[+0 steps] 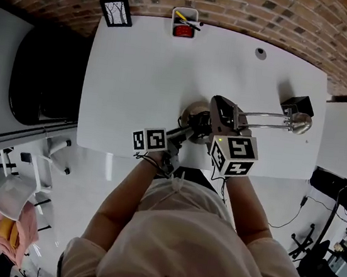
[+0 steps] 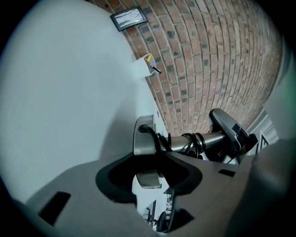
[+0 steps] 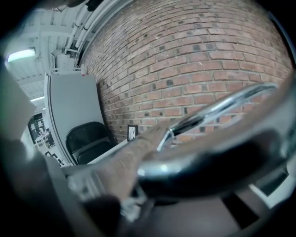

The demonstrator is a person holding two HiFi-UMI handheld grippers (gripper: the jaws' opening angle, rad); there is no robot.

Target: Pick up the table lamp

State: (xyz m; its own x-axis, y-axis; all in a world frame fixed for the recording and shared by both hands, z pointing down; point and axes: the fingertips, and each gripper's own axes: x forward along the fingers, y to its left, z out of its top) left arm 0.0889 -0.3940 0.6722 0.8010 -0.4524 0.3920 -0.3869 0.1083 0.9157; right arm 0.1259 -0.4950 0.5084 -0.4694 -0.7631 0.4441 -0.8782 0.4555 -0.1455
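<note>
Head view: the white table (image 1: pixel 123 84) stands against a brick wall (image 1: pixel 272 14). The lamp (image 1: pixel 268 120) is at the table's near edge, in front of the person. Its round base (image 1: pixel 196 113) is toward the left. Its two chrome rods run right to the shade (image 1: pixel 301 123), just beside a small black box (image 1: pixel 298 105).

Left gripper (image 1: pixel 189 129): in the left gripper view its jaws are closed on the rim of the base, which sits edge-on in the notch between them. A black cord (image 2: pixel 196 141) enters the base and is wound around the stem. Floor shows through the gap under the base, so we cannot tell whether the base touches the table.

Right gripper (image 1: pixel 221 112): it meets the lamp at the joint where the rods begin. Its own view is heavily blurred. Chrome and dark lamp parts fill the space between the jaws, which appear clamped on them.

Far edge of the table: a picture frame (image 1: pixel 116 11) at the left corner and a white pen holder (image 1: pixel 185 23) near the middle, both well apart from the lamp. A black chair (image 1: pixel 45 77) stands left of the table.
</note>
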